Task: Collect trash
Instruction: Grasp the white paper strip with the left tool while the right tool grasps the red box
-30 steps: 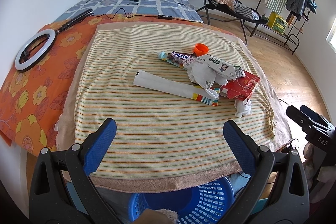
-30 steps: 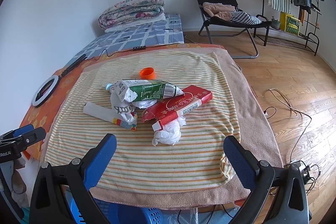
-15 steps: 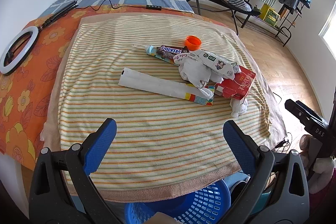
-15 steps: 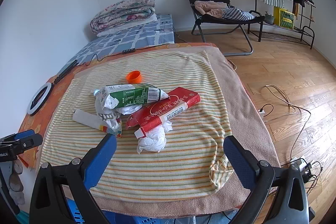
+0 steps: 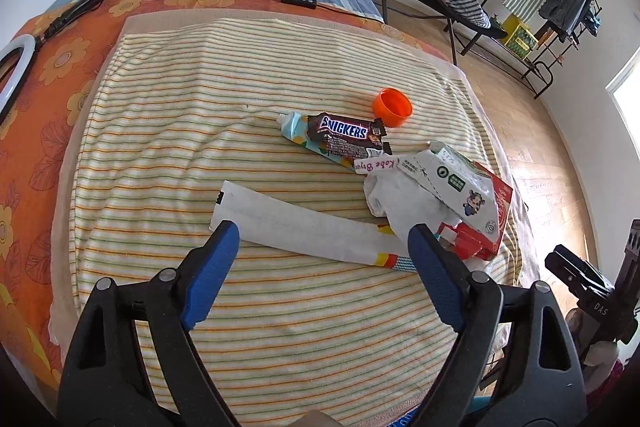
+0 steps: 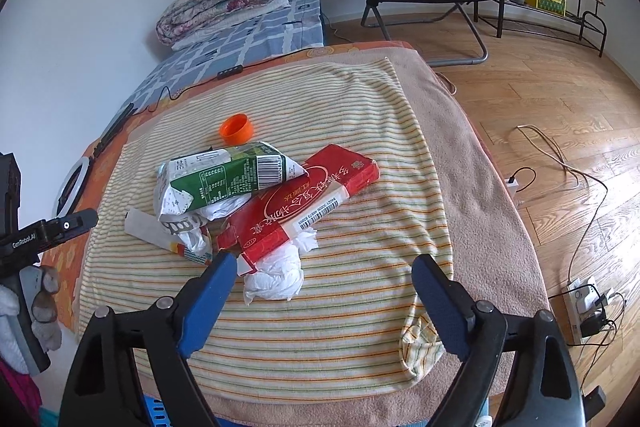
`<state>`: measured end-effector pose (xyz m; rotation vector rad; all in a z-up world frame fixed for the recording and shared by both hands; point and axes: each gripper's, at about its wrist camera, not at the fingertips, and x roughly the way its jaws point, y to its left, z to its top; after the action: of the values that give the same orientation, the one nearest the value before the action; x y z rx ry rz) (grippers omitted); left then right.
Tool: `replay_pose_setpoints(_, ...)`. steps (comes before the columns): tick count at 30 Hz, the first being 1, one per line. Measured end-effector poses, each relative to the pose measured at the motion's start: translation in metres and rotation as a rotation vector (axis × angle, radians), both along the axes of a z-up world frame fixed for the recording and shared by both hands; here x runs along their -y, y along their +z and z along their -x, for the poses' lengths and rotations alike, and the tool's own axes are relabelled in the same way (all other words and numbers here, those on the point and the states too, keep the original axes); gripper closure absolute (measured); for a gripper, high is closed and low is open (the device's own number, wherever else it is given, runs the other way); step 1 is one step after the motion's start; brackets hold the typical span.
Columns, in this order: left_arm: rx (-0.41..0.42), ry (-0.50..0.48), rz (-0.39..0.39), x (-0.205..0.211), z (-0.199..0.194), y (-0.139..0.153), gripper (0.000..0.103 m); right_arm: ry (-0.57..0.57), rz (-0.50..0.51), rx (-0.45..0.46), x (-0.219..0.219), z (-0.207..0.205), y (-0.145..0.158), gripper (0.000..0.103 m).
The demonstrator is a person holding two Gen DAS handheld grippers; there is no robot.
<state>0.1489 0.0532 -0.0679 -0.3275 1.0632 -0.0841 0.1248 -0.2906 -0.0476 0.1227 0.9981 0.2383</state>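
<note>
The trash lies bunched in one loose heap on the striped towel (image 5: 168,131) that covers the tabletop, so several pieces overlap and only the outer ones offer a free edge. The left claw (image 5: 322,247) hovers with its jaws spread wide and empty, framing the long white wrapper (image 5: 296,227), which lies flat and alone on the heap's near side and looks like the easiest first pick. The right claw (image 6: 320,283) is likewise spread and holds nothing, poised over the crumpled tissue (image 6: 276,277), which sits against the near end of the red carton (image 6: 312,203). The green milk carton (image 6: 228,179) rests partly on the red one, so it probably should go before it. The Snickers wrapper (image 5: 344,137) and orange cap (image 5: 392,106) lie at the heap's far side, the cap apart.
</note>
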Motion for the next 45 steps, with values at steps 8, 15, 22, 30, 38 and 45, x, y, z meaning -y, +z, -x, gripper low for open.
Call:
replay_pose_setpoints(8,-0.096,0.033,0.073,-0.016,-0.05,-0.044,0.024,0.012,-0.009,-0.049,-0.008,-0.016,-0.013,0.019)
replay_pose_setpoints(15,-0.118,-0.029,0.038,-0.012,-0.066,-0.06,0.031,0.015,0.008,-0.049,-0.014,-0.024,-0.017,0.021)
replay_pose_setpoints(22,-0.177,-0.1,0.086,-0.016,-0.034,-0.061,0.033,-0.014,-0.003,-0.059,-0.005,-0.033,-0.02,0.024)
replay_pose_setpoints(30,-0.178,-0.253,-0.024,0.015,0.015,-0.048,0.033,-0.063,-0.124,-0.114,0.008,-0.052,-0.03,0.031)
replay_pose_setpoints(38,-0.16,-0.398,-0.233,0.061,0.02,-0.051,0.033,-0.162,-0.307,-0.249,0.019,-0.086,-0.066,0.037)
replay_pose_setpoints(45,-0.145,-0.425,-0.329,0.063,0.02,-0.051,0.046,-0.204,-0.443,-0.308,0.023,-0.101,-0.087,0.06)
